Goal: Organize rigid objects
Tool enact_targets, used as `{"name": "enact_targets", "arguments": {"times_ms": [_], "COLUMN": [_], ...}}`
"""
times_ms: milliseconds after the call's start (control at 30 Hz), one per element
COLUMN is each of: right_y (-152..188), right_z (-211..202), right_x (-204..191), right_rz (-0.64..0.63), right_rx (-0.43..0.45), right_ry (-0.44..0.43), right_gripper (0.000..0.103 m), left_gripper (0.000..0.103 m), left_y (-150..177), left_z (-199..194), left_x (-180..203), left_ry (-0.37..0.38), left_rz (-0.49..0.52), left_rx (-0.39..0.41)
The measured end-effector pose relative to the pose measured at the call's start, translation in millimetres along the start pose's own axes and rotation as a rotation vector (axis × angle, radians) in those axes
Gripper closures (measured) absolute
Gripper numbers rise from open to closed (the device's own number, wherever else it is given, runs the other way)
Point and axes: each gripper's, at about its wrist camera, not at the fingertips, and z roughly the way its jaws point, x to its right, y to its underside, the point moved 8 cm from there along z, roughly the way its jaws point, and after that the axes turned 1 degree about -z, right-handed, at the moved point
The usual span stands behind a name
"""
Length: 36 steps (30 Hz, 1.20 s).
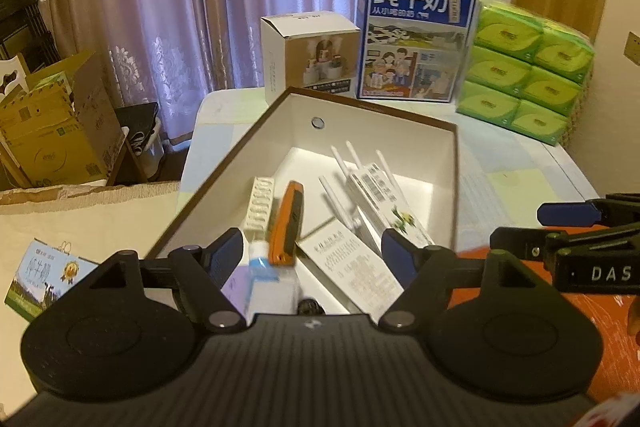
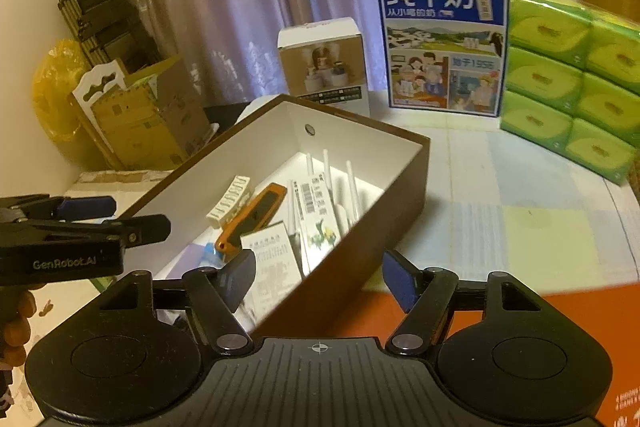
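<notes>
Brown storage box (image 1: 440, 125), white inside, sits on the bench (image 1: 520, 167) in the left wrist view, loaded with an orange-and-grey utility knife (image 1: 286, 223), a white ribbed clip (image 1: 260, 203), a white router (image 1: 376, 187) with thin antennas, a printed carton (image 1: 352, 259) and a blue-capped tube (image 1: 260, 259). The left tongs (image 1: 314, 251) stand apart above the box's near end, nothing between the pads. A blue milk carton (image 1: 416, 35), a small white box (image 1: 312, 55) and green tissue packs (image 1: 528, 67) line the bench behind.

From the right wrist view, the same box (image 2: 404, 179) lies ahead and slightly left, its near corner under the right tongs (image 2: 320, 281), which also stand apart and empty. The left tongs (image 2: 116, 219) show at the left edge, a hand (image 2: 16, 323) below them.

All items look light and stiff. The knife is probably best taken across its rubbery middle; the router by its body, since its antennas look fragile; the cartons across their narrow sides.
</notes>
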Motion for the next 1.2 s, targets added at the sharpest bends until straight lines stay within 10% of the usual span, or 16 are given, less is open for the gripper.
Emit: {"name": "enact_targets", "arguments": {"times_ms": [1200], "right_y": [152.9], "right_z": [-179.6], "right_x": [114.4], "right_rz": [-0.008], "right_rx": [-0.095], "right_ry": [-0.053], "right_gripper": [0.035], "left_gripper": [0.03], "left_y": [148.0], "left_z": [-119.6], "left_x": [202.9], "left_ry": [-0.013], "left_rz": [-0.083], "left_rx": [-0.096]}}
